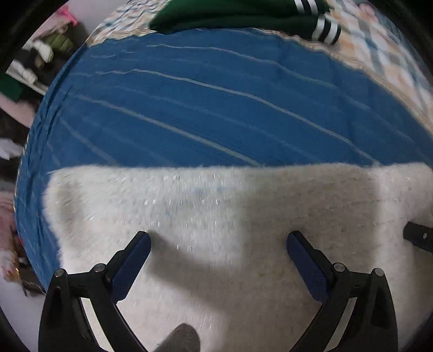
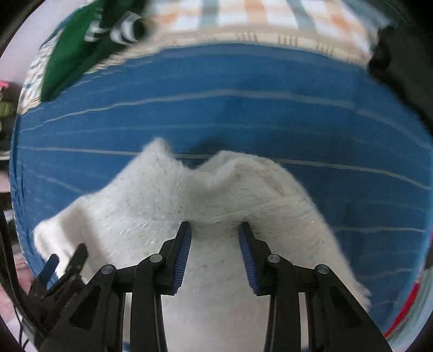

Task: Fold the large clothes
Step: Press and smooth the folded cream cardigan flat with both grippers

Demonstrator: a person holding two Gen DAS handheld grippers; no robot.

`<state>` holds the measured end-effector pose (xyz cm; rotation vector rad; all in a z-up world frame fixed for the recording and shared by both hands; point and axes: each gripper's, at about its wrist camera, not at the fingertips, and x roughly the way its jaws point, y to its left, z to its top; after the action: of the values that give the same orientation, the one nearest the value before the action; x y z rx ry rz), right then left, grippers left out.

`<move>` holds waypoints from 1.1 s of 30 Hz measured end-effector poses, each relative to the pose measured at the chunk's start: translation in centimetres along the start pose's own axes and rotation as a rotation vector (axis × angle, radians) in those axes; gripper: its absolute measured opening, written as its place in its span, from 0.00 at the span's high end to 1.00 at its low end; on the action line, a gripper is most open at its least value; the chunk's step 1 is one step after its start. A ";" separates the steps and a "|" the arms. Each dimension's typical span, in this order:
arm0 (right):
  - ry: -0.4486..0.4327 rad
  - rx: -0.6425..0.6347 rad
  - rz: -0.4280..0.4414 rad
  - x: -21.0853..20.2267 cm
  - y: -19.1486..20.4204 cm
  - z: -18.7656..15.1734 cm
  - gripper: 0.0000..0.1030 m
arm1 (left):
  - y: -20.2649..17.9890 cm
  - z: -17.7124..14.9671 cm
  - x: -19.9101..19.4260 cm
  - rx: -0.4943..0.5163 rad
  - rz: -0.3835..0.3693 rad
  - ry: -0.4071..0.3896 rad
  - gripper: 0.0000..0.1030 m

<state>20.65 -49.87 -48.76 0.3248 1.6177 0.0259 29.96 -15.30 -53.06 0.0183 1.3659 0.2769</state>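
A fluffy white sweater (image 1: 216, 216) lies on a blue striped cloth (image 1: 189, 94). The left gripper (image 1: 217, 241) spreads wide above it, holding nothing. The right gripper (image 2: 215, 230) stands partly open over a raised fold. A green garment (image 1: 238, 13) lies beyond.

You see a white fuzzy sweater (image 1: 216, 216) on a blue cloth (image 1: 203, 108) with thin pale stripes. Beyond: a green garment (image 1: 230, 16) with black-and-white striped cuffs, and a pastel checked sheet (image 2: 257, 16).
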 end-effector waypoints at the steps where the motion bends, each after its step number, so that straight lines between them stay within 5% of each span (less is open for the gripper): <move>1: 0.019 0.005 0.013 1.6 -0.4 0.5 0.65 | 0.2 0.3 0.2 -0.017 -0.013 -0.018 0.00; 6: 0.028 -0.064 -0.051 1.5 0.7 1.1 0.65 | 2.2 1.1 -1.1 -0.036 -0.040 0.024 0.00; 11: 0.028 -0.062 0.144 -3.5 2.3 0.0 0.64 | 6.6 -1.2 -4.4 -0.080 0.085 -0.007 0.00; 14: 0.121 -0.135 0.200 -2.2 4.8 -2.3 0.65 | 8.6 -3.0 -4.8 -0.101 0.147 0.006 0.00; 17: 0.170 -0.208 0.079 2.8 6.6 -4.5 0.65 | 9.6 -3.5 -3.9 -0.111 0.176 0.037 0.00; 20: 0.172 -0.168 0.065 3.8 6.8 -3.9 0.64 | 9.6 -3.6 -3.2 -0.101 0.173 0.060 0.00; 25: 0.093 -0.026 0.285 -0.8 0.7 -5.9 0.63 | 7.7 -2.8 -4.1 -0.072 0.108 0.020 0.00; 26: 0.051 0.020 0.316 -2.6 -1.5 -7.4 0.56 | 7.0 -2.6 -4.3 -0.060 0.098 0.004 0.00; 31: -0.058 0.233 0.351 -5.9 -11.3 -14.7 0.50 | 3.0 -1.9 -3.2 -0.013 0.031 -0.045 0.00; 33: -0.069 0.318 0.382 -4.7 -14.5 -16.6 0.50 | 1.8 -1.7 -0.5 0.020 0.052 0.007 0.00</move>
<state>1.76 -61.86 -45.98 0.8691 1.4704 0.0479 27.88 -13.91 -52.65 0.0695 1.3766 0.3073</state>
